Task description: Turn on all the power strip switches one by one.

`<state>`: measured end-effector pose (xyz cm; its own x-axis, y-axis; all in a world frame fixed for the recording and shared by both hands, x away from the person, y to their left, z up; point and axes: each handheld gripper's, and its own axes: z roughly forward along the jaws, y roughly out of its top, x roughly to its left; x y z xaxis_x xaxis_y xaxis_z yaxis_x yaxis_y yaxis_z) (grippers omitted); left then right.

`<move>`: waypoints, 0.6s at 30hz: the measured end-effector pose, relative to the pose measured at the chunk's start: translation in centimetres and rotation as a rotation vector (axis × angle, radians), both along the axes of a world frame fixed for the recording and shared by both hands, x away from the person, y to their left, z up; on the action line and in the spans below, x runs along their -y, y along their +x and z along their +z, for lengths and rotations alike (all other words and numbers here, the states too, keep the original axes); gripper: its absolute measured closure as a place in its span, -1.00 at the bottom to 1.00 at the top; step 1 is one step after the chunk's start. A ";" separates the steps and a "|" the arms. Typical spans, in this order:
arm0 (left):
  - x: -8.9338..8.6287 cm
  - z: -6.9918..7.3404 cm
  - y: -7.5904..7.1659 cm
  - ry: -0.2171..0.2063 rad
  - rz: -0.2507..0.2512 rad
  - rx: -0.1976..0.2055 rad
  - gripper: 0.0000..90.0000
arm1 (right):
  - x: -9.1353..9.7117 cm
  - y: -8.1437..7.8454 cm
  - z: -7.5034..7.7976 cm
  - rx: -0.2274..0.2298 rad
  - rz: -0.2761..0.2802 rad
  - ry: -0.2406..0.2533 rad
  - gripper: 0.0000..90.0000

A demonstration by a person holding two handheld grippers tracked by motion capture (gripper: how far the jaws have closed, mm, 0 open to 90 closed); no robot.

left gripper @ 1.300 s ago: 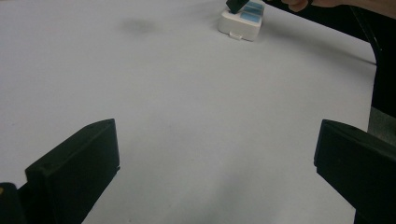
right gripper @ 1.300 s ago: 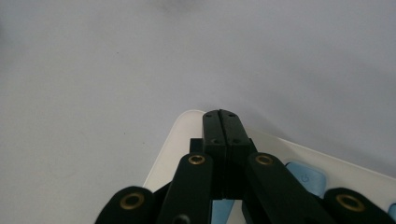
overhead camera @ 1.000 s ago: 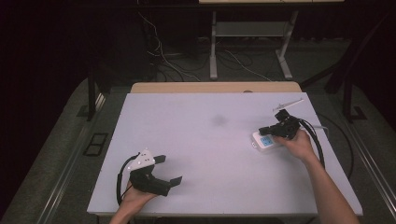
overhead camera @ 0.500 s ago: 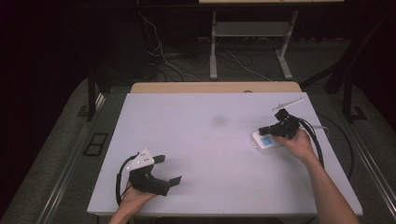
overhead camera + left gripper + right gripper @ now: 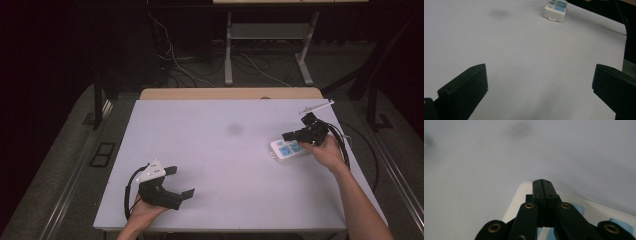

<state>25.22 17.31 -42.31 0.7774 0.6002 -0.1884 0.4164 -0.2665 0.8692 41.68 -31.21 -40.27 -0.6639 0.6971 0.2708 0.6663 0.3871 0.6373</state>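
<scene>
A white power strip (image 5: 288, 148) with blue socket faces lies at the right of the frame in the high view, on the pale worktop (image 5: 225, 165). The right tongs (image 5: 291, 135) hover directly above it, their tips over its upper edge; whether they touch it cannot be told. In the right gripper view those tongs (image 5: 542, 182) are clenched, both jaws pressed flat together with nothing between them, and the power strip's (image 5: 516, 202) rounded white corner and blue patches show beneath them.

The left tongs (image 5: 181, 181) sit well apart from the strip, at the lower left of the high view, released with the jaws spread wide. In the left gripper view the two jaws stand at the lower left and lower right corners over bare worktop (image 5: 529, 65), and the power strip (image 5: 555, 9) lies at the top of the frame.

The right hand (image 5: 327, 152) grips its tool from behind, forearm running down to the lower right corner. The left hand (image 5: 145, 211) comes in from the bottom edge.
</scene>
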 end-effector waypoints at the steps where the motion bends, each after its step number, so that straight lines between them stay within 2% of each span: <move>1: 0.0 0.0 0.0 0.000 0.000 -0.001 -1.00 | 0.1 0.0 0.1 0.001 -0.004 0.000 1.00; 12: 0.0 0.0 0.0 0.001 0.001 -0.001 -1.00 | 1.6 0.1 1.0 0.014 -0.031 0.011 1.00; 18: -0.1 0.0 0.0 -0.001 0.002 0.000 -1.00 | 2.2 0.4 1.2 0.014 -0.041 0.002 1.00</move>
